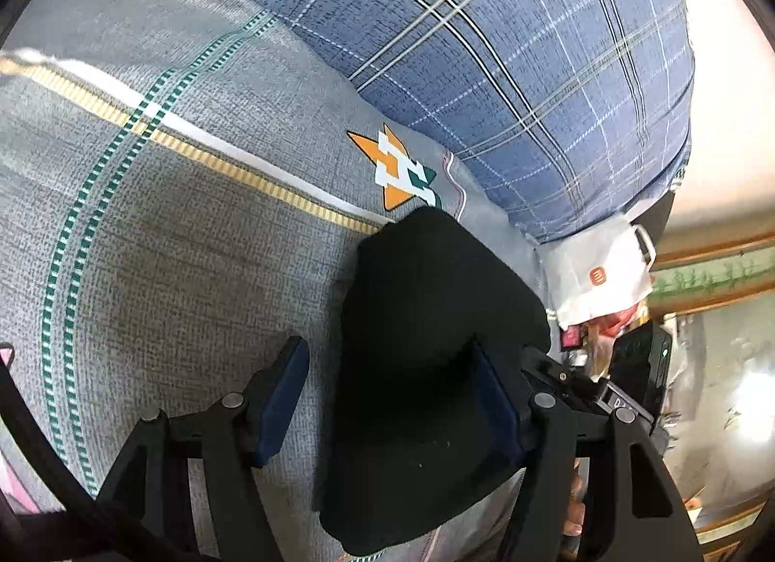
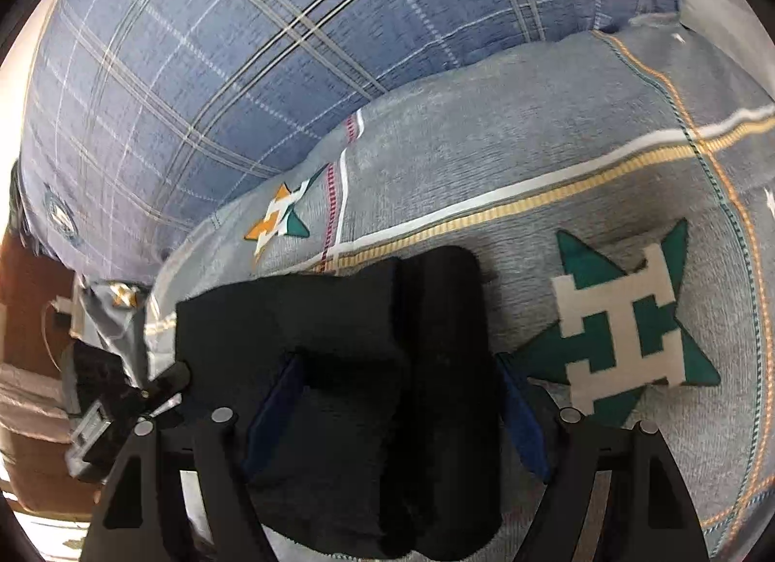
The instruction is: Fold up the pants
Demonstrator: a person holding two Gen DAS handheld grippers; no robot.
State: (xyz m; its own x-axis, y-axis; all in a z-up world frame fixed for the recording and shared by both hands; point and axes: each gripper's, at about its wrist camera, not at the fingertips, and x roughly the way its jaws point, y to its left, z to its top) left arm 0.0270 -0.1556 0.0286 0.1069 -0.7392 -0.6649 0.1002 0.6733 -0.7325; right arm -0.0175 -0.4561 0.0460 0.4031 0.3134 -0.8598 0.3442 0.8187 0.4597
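Your left claw stands spread apart, with the folded black pants against its right finger on the grey bedspread. Your right claw is likewise spread, its 2 fingers straddling the pants, with the blue plaid quilt beyond.

Grey woven bedspread across the bed, with white-and-yellow band, dotted green stripes, orange-green star emblems; larger green star emblem in right wrist view. Blue plaid quilt bunched along far edge of bed. White paper bag with orange logo at bed's right edge, red clutter below it. Wooden trim with green patterned panel beyond. Pale wall at upper right. Bright glare patch at lower right. Brown wood surface past bed's left edge.
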